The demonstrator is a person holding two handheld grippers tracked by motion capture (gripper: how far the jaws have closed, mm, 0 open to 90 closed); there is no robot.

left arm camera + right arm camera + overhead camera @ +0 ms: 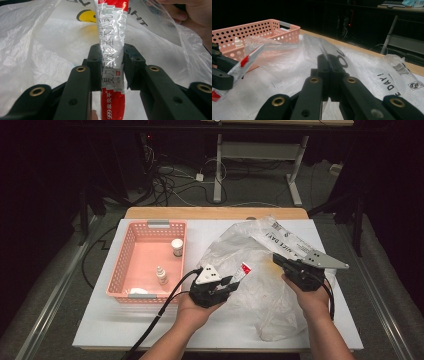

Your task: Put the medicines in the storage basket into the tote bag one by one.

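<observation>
Two grippers at frame centre: left gripper [227, 284] clamps a red-and-silver tube [113, 47] just left of the plastic bag [260, 270], right gripper [329, 65] pinches the bag's film, pink basket [125, 265] at left.

High view: from above, looking forward and down over the table [100, 330]. Gripper views: low, close. Shared: plastic bag [240, 250].

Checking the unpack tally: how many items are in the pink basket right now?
3 in the pink basket: a white jar toward the far right, a small dropper bottle nearer the middle, a white item at the near edge. The tube sits in the left gripper.
</observation>
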